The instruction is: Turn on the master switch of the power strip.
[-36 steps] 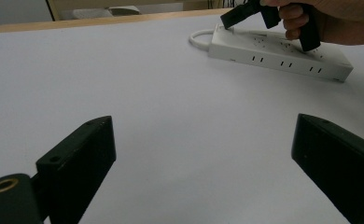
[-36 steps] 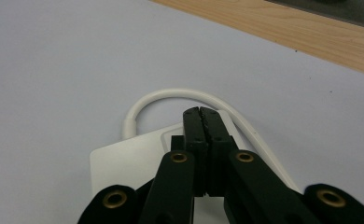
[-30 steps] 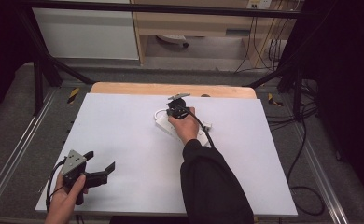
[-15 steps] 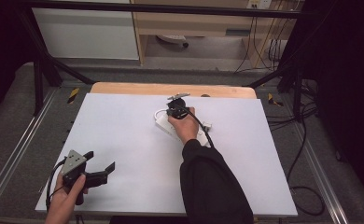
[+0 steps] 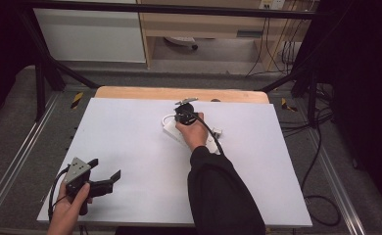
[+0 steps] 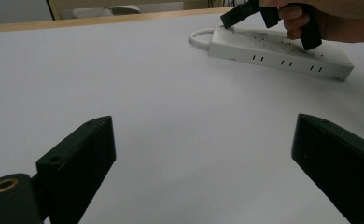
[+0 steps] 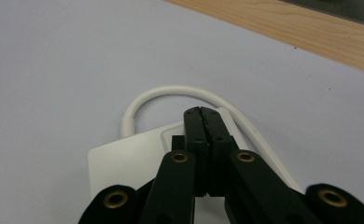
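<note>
A white power strip (image 5: 171, 129) lies at the back middle of the white table, with its white cord (image 7: 171, 91) looping from the far end. My right gripper (image 5: 180, 117) is shut, and its closed tips (image 7: 202, 112) point down onto that cord end of the power strip (image 7: 124, 158) with nothing held between them. In the left gripper view the right gripper (image 6: 229, 19) touches the top of the power strip (image 6: 283, 53). My left gripper (image 5: 107, 168) is open near the front left corner, its jaws (image 6: 203, 154) wide apart over bare table.
The white table top (image 5: 130, 147) has a wooden strip (image 5: 145, 93) along its back edge. A small white piece (image 5: 217, 131) lies just right of the power strip. Metal rails (image 5: 12, 166) and floor cables (image 5: 321, 147) flank the table.
</note>
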`<action>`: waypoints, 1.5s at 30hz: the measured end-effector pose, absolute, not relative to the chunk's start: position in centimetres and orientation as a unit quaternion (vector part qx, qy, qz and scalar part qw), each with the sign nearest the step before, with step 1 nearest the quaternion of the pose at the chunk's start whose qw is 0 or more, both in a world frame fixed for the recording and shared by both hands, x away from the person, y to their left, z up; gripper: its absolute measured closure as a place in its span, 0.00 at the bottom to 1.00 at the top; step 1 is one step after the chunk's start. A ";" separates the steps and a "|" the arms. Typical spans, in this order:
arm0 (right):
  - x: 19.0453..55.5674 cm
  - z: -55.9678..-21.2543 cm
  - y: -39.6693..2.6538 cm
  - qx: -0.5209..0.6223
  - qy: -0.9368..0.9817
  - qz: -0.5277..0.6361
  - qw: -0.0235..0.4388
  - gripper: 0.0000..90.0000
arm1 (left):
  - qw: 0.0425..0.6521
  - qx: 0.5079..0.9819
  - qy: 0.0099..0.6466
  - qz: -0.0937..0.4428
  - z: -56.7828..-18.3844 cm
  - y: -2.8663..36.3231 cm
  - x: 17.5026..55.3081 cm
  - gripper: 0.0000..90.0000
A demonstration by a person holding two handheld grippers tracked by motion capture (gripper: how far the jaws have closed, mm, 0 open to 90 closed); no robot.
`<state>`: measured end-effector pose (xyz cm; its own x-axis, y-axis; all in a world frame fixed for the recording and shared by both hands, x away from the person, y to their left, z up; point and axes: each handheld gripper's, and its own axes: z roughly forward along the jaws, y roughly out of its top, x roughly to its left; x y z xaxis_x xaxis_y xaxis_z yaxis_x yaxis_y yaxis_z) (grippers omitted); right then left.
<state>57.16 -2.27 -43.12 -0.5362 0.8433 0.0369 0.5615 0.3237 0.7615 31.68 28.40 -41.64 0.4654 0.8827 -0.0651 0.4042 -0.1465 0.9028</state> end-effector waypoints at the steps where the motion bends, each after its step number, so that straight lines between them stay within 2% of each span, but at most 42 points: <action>1: 57.2 -43.1 -2.2 0.444 0.792 0.375 0.188 1.00 | 0.472 0.714 0.450 0.254 -41.6 28.4 31.7 0.07; 37: 55.7 -42.6 -4.6 0.448 0.766 0.420 0.191 0.99 | 0.472 0.714 0.451 0.254 -41.6 28.5 31.7 0.07; 40: 55.5 -42.2 -5.0 0.450 0.760 0.428 0.192 0.98 | 0.472 0.714 0.451 0.253 -41.7 28.5 31.7 0.07; 45: 55.2 -41.7 -5.5 0.455 0.754 0.433 0.191 0.89 | 0.471 0.714 0.452 0.253 -41.7 28.5 31.7 0.07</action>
